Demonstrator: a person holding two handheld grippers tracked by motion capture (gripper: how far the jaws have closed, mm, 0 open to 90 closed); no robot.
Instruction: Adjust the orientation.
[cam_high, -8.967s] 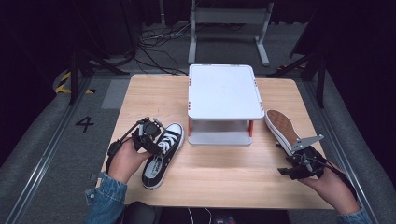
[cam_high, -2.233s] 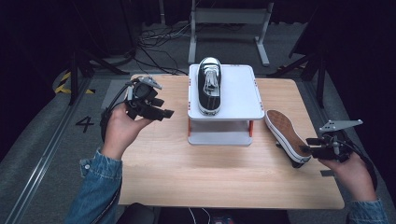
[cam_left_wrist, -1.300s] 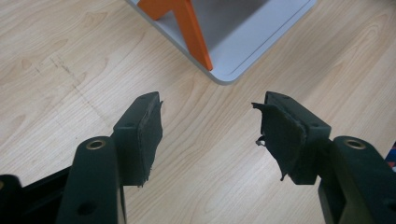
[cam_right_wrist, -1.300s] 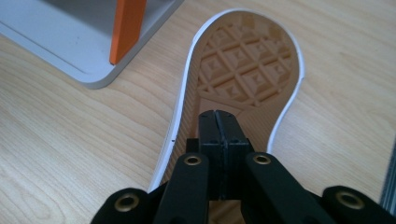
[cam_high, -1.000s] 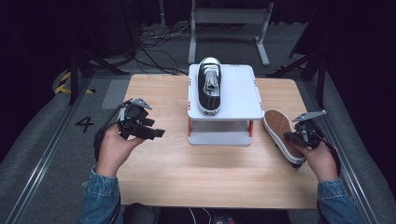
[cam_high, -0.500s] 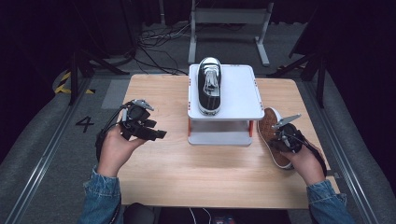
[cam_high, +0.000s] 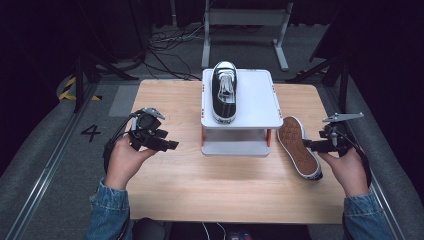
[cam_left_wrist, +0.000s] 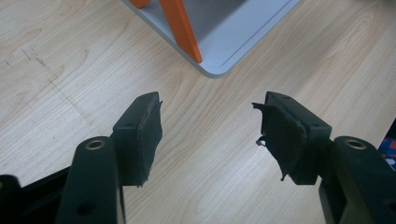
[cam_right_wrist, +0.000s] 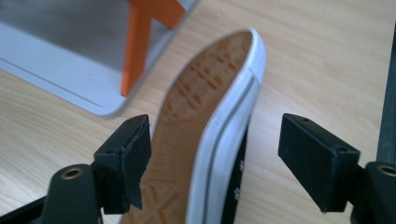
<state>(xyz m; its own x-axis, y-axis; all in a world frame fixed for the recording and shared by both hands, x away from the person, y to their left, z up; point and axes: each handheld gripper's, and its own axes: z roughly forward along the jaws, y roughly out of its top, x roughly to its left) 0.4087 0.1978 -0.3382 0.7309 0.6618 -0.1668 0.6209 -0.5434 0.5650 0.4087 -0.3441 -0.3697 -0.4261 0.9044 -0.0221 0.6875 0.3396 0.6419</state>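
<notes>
My right gripper pulling back, jaws now parting wide around sideways sneaker; my left gripper drifting slightly.

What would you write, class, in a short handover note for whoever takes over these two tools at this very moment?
Left tool: open, holding nothing, above the table left of the white stand.
Right tool: open, jaws either side of the second sneaker, not closed on it.
Done: one sneaker sits upright on the stand's top.
Left, probably: grip the second sneaker, lying on its side right of the stand, sole showing, and place it beside the first.
</notes>
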